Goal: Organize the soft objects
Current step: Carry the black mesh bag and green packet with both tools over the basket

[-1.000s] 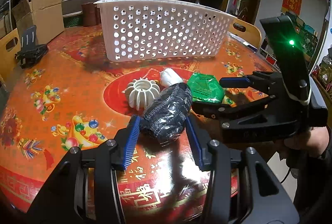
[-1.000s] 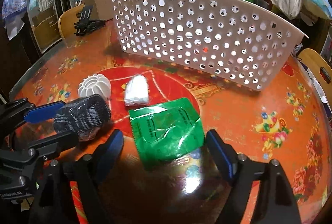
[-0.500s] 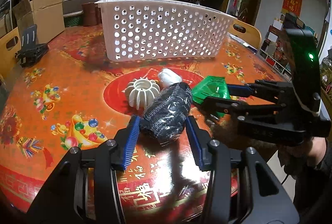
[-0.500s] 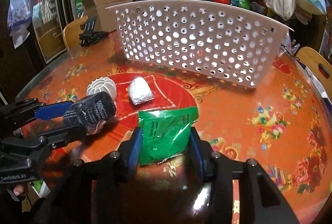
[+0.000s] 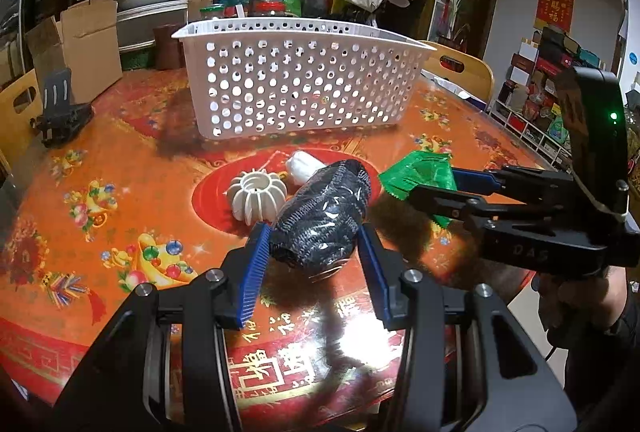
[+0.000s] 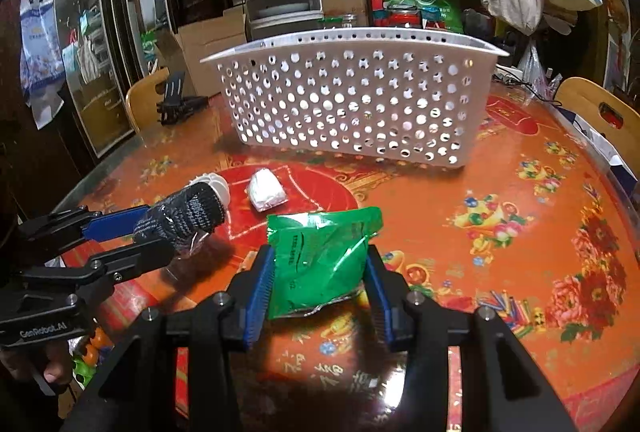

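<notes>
My left gripper [image 5: 316, 264] is shut on a dark knitted roll wrapped in clear plastic [image 5: 324, 216] and holds it above the table. It also shows in the right wrist view [image 6: 180, 218]. My right gripper [image 6: 320, 280] is shut on a green plastic packet [image 6: 320, 256] and holds it off the table; the packet also shows in the left wrist view [image 5: 420, 174]. A white perforated basket [image 5: 296, 88] stands behind on the orange table [image 5: 120, 160]. A small white wrapped bundle [image 6: 265, 190] lies in front of it.
A white ribbed plastic ring [image 5: 256, 196] lies beside the bundle. A black phone stand [image 5: 60, 112] sits at the table's far left. Wooden chairs [image 6: 596, 112] stand round the table. Boxes, bags and drawers crowd the background.
My right gripper closed on the green packet and lifted it off the table. My left gripper kept hold of the dark roll and rose slightly.
</notes>
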